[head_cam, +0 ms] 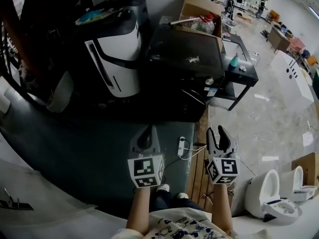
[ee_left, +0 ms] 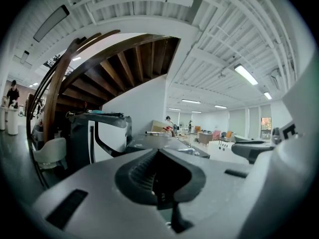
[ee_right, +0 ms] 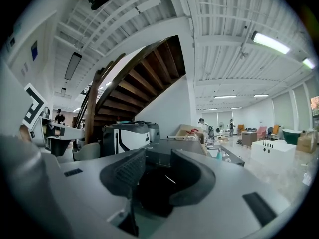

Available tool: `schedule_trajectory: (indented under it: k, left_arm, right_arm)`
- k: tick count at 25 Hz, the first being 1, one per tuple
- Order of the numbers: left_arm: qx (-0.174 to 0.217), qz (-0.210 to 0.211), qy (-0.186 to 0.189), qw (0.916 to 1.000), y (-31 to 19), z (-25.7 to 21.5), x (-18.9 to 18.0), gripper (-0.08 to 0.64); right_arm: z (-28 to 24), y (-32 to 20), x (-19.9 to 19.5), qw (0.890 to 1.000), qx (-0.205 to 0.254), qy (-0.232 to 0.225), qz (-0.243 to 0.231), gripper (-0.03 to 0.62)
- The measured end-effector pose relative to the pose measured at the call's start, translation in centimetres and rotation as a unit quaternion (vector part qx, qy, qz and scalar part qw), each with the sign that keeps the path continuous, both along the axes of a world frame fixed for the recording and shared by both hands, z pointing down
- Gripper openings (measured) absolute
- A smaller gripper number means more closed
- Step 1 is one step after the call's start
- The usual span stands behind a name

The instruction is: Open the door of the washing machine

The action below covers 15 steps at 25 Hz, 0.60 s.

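Note:
The washing machine (head_cam: 184, 66) is a black box-shaped unit standing on the floor ahead of me; in the head view I cannot make out its door. Both gripper views show its dark top (ee_left: 160, 143) (ee_right: 167, 148) some way off, beyond the jaws. My left gripper (head_cam: 147, 129) hovers short of the machine's front left, shut, with nothing between its jaws (ee_left: 158, 156). Level with it on the right is my right gripper (head_cam: 221, 130), in front of the machine's right corner. It is open, with a clear gap and nothing held (ee_right: 155, 159).
A white-and-black appliance (head_cam: 117, 54) stands left of the machine, and a cardboard box (head_cam: 202, 14) of clutter behind it. A low black table (head_cam: 240, 69) is at its right. A white power strip (head_cam: 182, 146) lies on the floor between the grippers. White toilets (head_cam: 271, 195) sit near right.

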<state>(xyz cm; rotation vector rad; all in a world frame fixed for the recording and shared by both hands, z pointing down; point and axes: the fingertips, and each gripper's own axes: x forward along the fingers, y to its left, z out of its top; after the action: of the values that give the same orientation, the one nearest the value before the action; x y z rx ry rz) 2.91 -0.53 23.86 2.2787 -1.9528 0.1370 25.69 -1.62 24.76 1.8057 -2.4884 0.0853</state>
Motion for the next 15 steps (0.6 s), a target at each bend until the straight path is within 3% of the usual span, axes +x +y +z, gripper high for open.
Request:
schedule_trajectory:
  k: [5, 15]
  left_arm:
    - [-0.006, 0.01, -0.004, 0.9999, -1.1, 0.8, -1.6, 0.002]
    - [-0.029, 0.025, -0.003, 0.9993, -2.3, 3.5, -3.8, 0.003]
  right_arm:
    - [1.0, -0.6, -1.6, 1.0, -0.014, 0.003, 0.009, 0.216]
    - [3.5, -1.4, -3.0, 0.999, -0.044, 0.003, 0.028, 0.221]
